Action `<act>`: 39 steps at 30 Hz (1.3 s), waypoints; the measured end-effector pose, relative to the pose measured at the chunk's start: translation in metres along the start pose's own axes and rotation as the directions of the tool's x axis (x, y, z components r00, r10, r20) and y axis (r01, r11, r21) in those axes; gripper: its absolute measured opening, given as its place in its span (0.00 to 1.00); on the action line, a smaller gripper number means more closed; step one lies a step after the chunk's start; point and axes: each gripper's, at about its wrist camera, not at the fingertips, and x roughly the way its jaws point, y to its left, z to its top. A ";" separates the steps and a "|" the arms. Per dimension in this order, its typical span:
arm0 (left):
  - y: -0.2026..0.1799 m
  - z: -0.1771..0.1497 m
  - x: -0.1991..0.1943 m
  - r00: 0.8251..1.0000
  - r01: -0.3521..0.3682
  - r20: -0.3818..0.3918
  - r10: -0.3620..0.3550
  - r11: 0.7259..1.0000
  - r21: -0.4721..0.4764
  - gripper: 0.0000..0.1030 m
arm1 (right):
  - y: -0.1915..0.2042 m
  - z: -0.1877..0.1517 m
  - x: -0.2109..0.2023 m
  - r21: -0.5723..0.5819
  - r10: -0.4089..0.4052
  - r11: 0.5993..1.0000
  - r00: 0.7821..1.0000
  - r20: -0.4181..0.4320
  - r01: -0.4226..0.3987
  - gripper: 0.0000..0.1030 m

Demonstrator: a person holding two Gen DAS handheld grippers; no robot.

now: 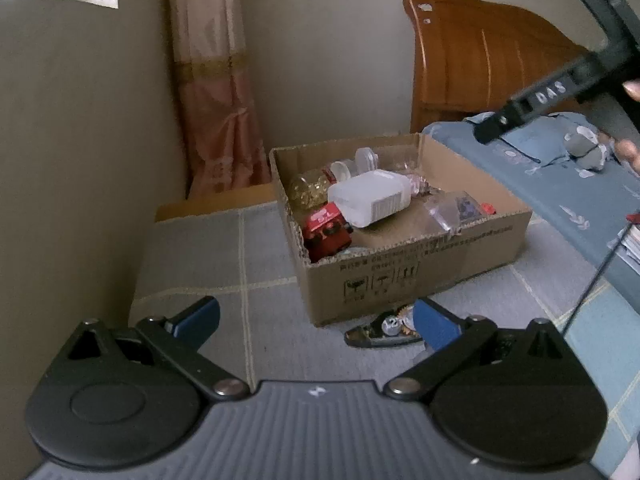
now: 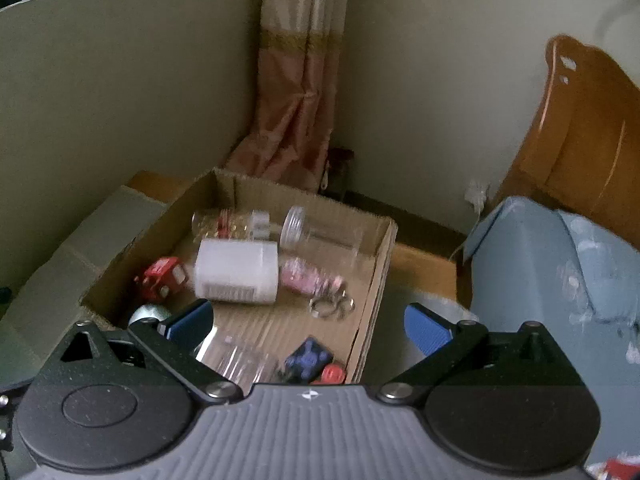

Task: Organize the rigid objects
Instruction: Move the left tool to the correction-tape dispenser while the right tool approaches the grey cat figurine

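Observation:
An open cardboard box [image 1: 400,276] stands on a grey checked cover. In it lie a white plastic bottle [image 1: 368,196], a red toy car [image 1: 328,232], a jar of gold beads [image 1: 308,190] and clear containers. My left gripper [image 1: 316,324] is open and empty, low in front of the box. A small dark flat item [image 1: 384,330] lies by its right finger. My right gripper [image 2: 308,326] hangs open and empty over the box [image 2: 376,280]. Below it are the white bottle [image 2: 236,272], the red car [image 2: 162,278], a pink vial [image 2: 312,280], metal rings [image 2: 332,304] and a blue cube [image 2: 308,358].
A bed with a blue cover [image 1: 560,184] and a wooden headboard [image 1: 480,60] lies to the right. A pink curtain [image 1: 216,100] hangs in the corner behind the box, and a wall closes the left. The dark body of the right-hand tool [image 1: 552,92] crosses the upper right.

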 end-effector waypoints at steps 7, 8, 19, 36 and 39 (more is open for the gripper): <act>-0.004 -0.010 -0.005 0.999 -0.050 -0.002 0.050 0.999 0.019 0.99 | 0.020 -0.043 -0.010 0.067 -0.001 0.998 1.000 -0.028 0.003 1.00; -0.003 -0.011 -0.005 0.999 -0.049 -0.004 0.049 0.999 0.013 0.99 | 0.025 -0.050 -0.011 0.070 0.000 0.998 1.000 -0.030 0.002 1.00; 0.014 -0.023 -0.008 0.997 -0.072 -0.022 0.071 0.997 -0.042 0.99 | 0.095 -0.104 -0.001 0.066 0.088 0.994 0.994 -0.071 -0.083 1.00; 0.018 -0.030 -0.009 0.999 -0.044 -0.020 0.043 0.998 -0.050 0.99 | 0.082 -0.154 0.001 0.202 0.038 0.979 0.987 -0.153 -0.007 1.00; 0.020 -0.032 -0.009 0.999 -0.047 -0.021 0.045 0.997 -0.057 0.99 | 0.082 -0.155 -0.005 0.189 0.015 0.982 0.989 -0.146 0.012 1.00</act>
